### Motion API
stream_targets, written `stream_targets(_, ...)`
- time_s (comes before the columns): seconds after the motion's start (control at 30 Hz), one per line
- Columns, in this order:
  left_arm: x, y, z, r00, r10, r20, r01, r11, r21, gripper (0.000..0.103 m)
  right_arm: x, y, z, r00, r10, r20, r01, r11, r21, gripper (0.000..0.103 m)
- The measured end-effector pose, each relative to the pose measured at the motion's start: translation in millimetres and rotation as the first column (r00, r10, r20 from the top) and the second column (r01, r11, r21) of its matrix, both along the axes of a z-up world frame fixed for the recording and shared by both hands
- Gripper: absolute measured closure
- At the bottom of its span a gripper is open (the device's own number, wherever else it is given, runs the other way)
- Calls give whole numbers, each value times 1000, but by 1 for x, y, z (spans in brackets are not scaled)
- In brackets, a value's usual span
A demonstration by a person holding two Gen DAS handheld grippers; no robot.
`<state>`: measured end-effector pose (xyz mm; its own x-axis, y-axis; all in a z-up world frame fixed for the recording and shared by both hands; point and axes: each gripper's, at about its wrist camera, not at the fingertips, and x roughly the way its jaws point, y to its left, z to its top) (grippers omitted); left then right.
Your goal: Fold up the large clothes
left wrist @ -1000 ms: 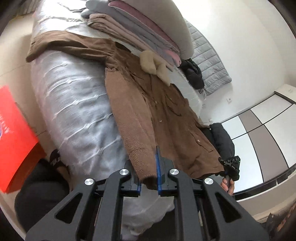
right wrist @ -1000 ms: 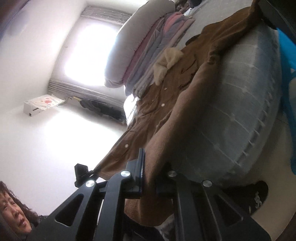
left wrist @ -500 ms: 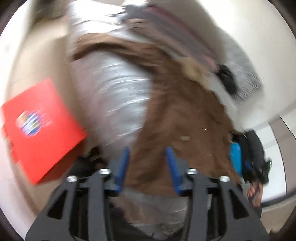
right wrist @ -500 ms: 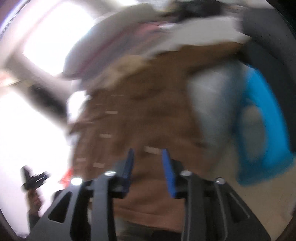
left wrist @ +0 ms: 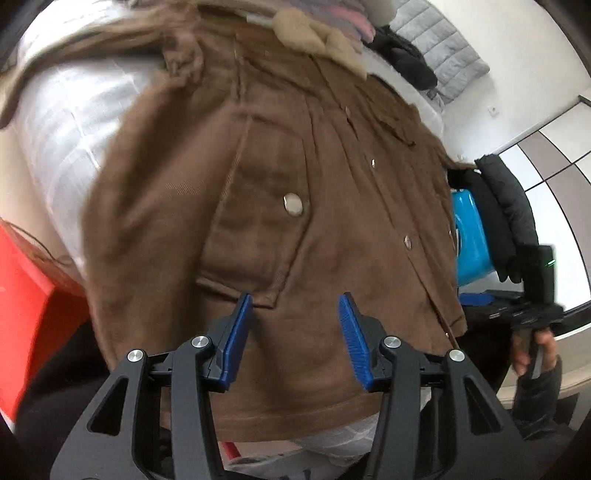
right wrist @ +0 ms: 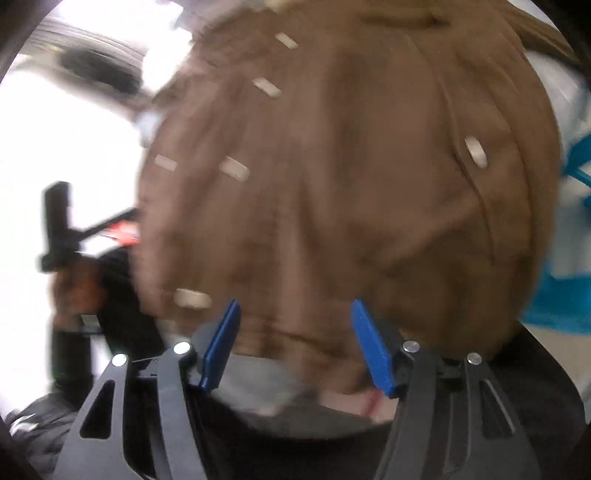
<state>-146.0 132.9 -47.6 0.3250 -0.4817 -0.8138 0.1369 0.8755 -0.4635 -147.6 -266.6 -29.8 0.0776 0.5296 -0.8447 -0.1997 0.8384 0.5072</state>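
Note:
A large brown coat with snap buttons, a flap pocket and a cream fleece collar lies spread over the white bed. It fills the blurred right wrist view too. My left gripper is open and empty, just above the coat's lower front below the pocket. My right gripper is open and empty over the coat's hem. The right gripper's body also shows at the right of the left wrist view, in a hand.
A red box stands at the left beside the bed. A blue plastic item and a black jacket are at the right. Folded clothes and a grey quilt lie at the bed's far end.
Both grippers let go of the coat's sleeve or edge and opened. Both moved in over the coat's lower front, which now lies flat on the bed.

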Motion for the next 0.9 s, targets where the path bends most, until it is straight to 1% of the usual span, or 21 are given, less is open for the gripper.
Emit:
stream_targets(0.03,1,2,6,1000,-1,19,1,1000,0,56,1,-3,5,1000,-14,19,14,1000,-18,38)
stream_targets(0.07,3,3,15,999,1,42,-1,1000,-7,52,3,-4,4,999,-18,35,21,997,-79,35)
stream_targets(0.1,9,1,26,997,-1,76,2,1000,-18,50,2,-3,0,1000,-4,23,6,993,-117,33)
stream_targets(0.13,15,-2,30,995,-3,98,5,1000,-21,48,-1,0,-17,999,27,-39,-32,992,-120,33)
stream_targets(0.17,23,-8,38,991,-8,134,11,1000,-20,47,-2,-3,-26,997,30,-68,-37,995,-95,33)
stream_targets(0.2,31,-15,46,986,-10,168,14,1000,-22,46,2,-8,-24,999,3,-48,-6,999,-53,33)
stream_targets(0.27,48,-31,56,975,-2,223,12,999,-42,36,13,-22,-4,998,-46,33,43,996,82,33)
stream_targets(0.3,56,-38,59,971,2,239,11,999,-52,34,22,-31,8,993,-96,74,85,986,146,33)
stream_targets(0.33,69,-51,62,966,8,257,9,998,-65,33,30,-38,16,984,-139,108,118,977,177,32)
stream_targets(0.37,82,-63,64,963,6,269,18,996,-86,31,40,-45,24,970,-193,147,160,965,209,30)
stream_targets(0.4,94,-75,64,961,0,276,31,993,-111,31,57,-50,29,952,-251,175,206,949,241,22)
stream_targets(0.43,103,-87,62,960,-1,279,37,992,-122,30,68,-55,31,939,-292,180,242,936,255,19)
stream_targets(0.5,129,-111,56,962,5,272,33,990,-134,29,103,-67,26,912,-381,150,330,901,281,19)
stream_targets(0.57,148,-127,47,968,-14,252,49,990,-133,29,124,-83,16,889,-440,128,389,873,295,19)
stream_targets(0.6,157,-135,41,970,-22,242,52,992,-118,29,136,-95,13,860,-490,138,441,852,282,19)
stream_targets(0.63,162,-140,37,971,-25,237,51,993,-105,29,149,-102,10,840,-524,139,474,835,279,19)
stream_targets(0.67,168,-146,30,973,-35,229,58,994,-94,29,151,-119,3,818,-560,128,511,811,286,19)
stream_targets(0.7,170,-148,26,973,-45,225,68,993,-94,29,157,-135,-4,779,-617,106,566,766,304,19)
stream_targets(0.8,177,-149,7,979,-54,197,73,993,-89,29,165,-187,-18,687,-724,62,670,664,334,19)
stream_targets(0.87,180,-148,1,987,-47,151,66,990,-121,29,175,-215,-23,627,-776,68,722,612,323,19)
stream_targets(0.9,180,-149,2,987,-57,151,79,986,-146,29,179,-222,-25,612,-788,72,733,599,321,19)
